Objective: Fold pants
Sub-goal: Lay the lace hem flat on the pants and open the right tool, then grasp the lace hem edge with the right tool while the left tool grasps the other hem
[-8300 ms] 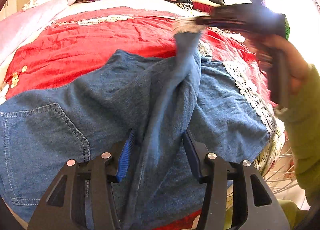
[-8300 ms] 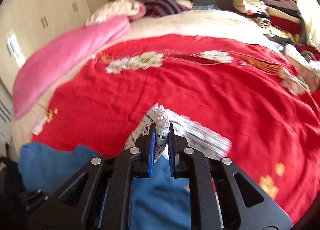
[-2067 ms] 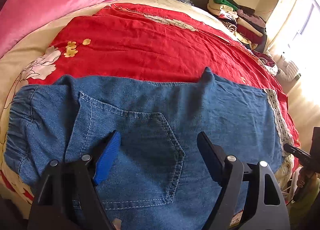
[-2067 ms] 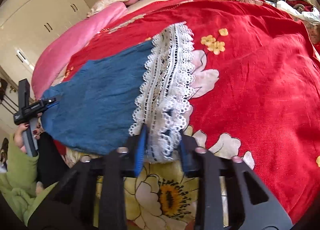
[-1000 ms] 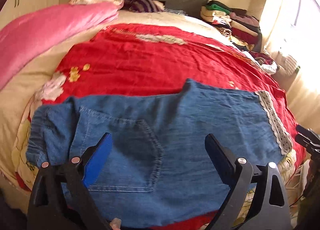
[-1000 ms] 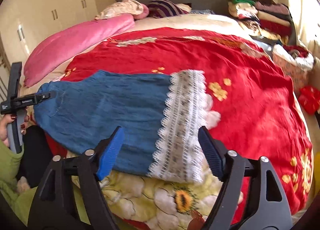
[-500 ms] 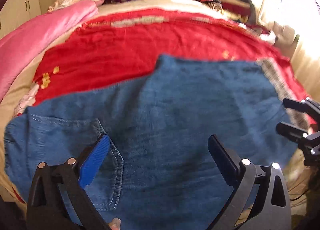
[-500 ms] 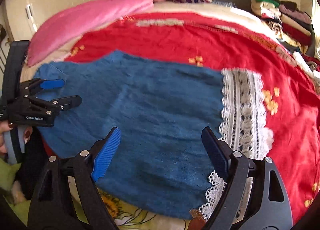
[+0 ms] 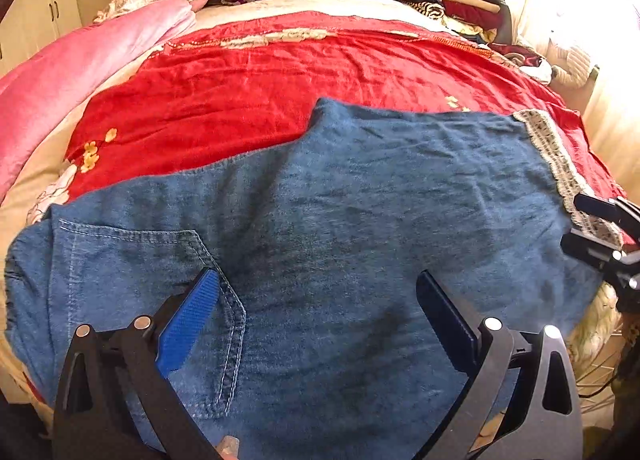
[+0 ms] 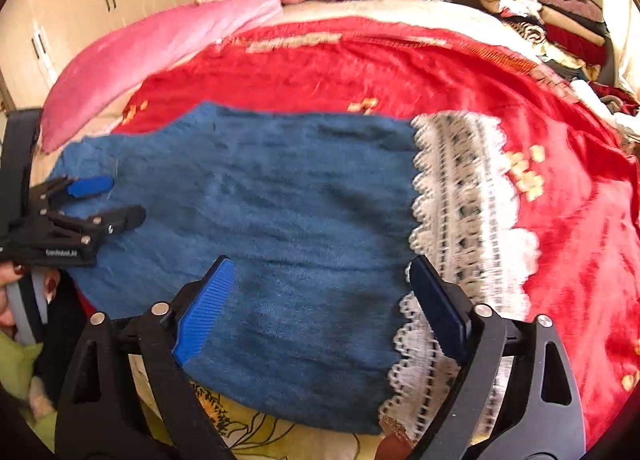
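The denim pants (image 9: 340, 228) are lying flat across the near edge of the bed, on the red bedspread (image 9: 260, 80), already doubled leg over leg by the look of it, waistband and back pocket (image 9: 132, 300) at one end, white lace cuff (image 10: 472, 200) at the other. The left claw (image 9: 316, 316) is hovering just above the pocket end, jaws spread wide, nothing between the pads, and they have just been opening a touch further. Over at the cuff end, the right claw (image 10: 320, 300) is hanging over the denim beside the lace, also gaping and gripping nothing, its jaws having just been widening too. So this is looking like the pause between folds: lengthwise fold done, crosswise fold coming up. The next move is calling for both claws to be dropping onto one end, probably the lace cuff corners, pinching both layers together and carrying them towards the waistband. The risk: catching the top layer only, and the fold going crooked.
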The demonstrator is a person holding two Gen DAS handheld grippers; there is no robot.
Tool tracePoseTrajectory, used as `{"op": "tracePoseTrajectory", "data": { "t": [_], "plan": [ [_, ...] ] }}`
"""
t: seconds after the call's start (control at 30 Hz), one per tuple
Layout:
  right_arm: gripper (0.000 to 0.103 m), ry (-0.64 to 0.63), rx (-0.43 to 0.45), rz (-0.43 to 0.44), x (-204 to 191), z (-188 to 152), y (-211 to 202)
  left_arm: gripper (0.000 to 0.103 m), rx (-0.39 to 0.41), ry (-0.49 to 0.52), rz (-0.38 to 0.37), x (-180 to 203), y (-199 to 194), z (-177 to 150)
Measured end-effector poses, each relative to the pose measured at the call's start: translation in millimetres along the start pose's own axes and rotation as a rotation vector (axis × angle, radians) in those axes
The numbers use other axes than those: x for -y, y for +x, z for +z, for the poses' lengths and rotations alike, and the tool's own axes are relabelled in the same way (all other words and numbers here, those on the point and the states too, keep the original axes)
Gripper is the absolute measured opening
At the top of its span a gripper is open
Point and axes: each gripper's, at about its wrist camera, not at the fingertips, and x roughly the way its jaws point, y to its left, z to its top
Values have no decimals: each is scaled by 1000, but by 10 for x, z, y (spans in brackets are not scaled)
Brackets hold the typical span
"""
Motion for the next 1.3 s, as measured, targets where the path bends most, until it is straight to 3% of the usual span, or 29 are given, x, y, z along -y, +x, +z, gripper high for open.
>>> {"op": "tracePoseTrajectory", "data": {
  "t": [0.53, 1.03, 1.3],
  "plan": [
    [90, 78, 95, -36, 223, 69, -453, 98, 109, 56, -7, 247, -530, 154],
    [92, 141, 127, -93, 557, -65, -653, 98, 116, 149, -9, 616, -408, 487],
    [92, 178, 115, -99, 697, -174, -657, 98, 85, 211, -73, 902, -155, 792]
  ]
}}
